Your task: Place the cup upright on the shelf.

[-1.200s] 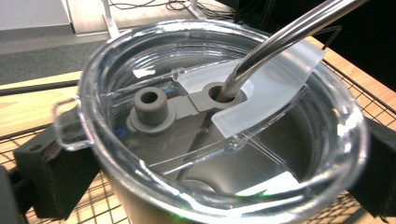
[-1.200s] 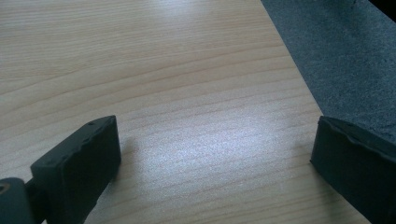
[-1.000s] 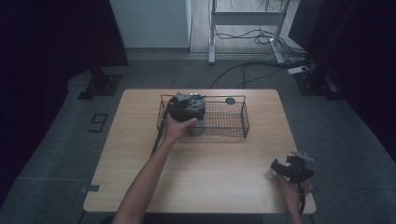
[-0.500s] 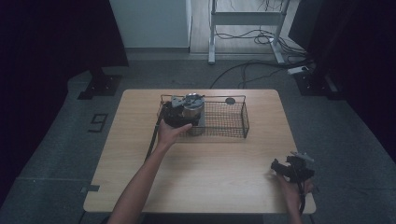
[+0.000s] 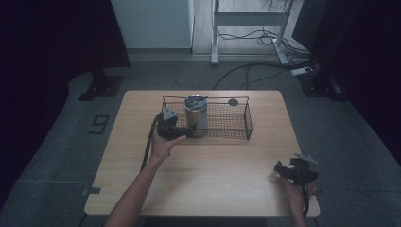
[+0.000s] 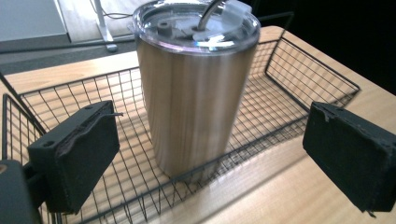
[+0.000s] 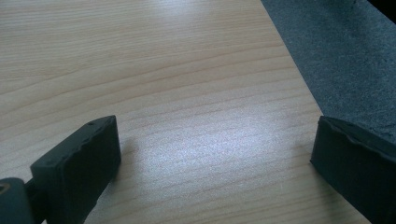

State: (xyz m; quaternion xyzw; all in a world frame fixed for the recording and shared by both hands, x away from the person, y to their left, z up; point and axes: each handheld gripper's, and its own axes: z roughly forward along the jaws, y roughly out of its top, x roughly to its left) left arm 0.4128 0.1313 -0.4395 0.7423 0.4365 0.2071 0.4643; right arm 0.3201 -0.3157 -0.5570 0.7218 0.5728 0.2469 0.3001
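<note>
Inside the wire basket [image 5: 236,124] at the far side of the surface [image 5: 208,165], a steel tumbler [image 6: 194,88] stands upright; my left gripper [image 6: 210,149] faces it, fingers [image 6: 77,149] wide. My right gripper [image 7: 215,163] rests near the surface's corner, fingers wide too.

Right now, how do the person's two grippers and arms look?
Both grippers are black. The left gripper carries a grey three-cornered plate on top, and a dark cable trails from it along the forearm. The right gripper has a similar grey plate. Their jaws end in thick, black, rectangular pads with rough, worn edges. The forearms are bare; no sleeves are visible.
</note>
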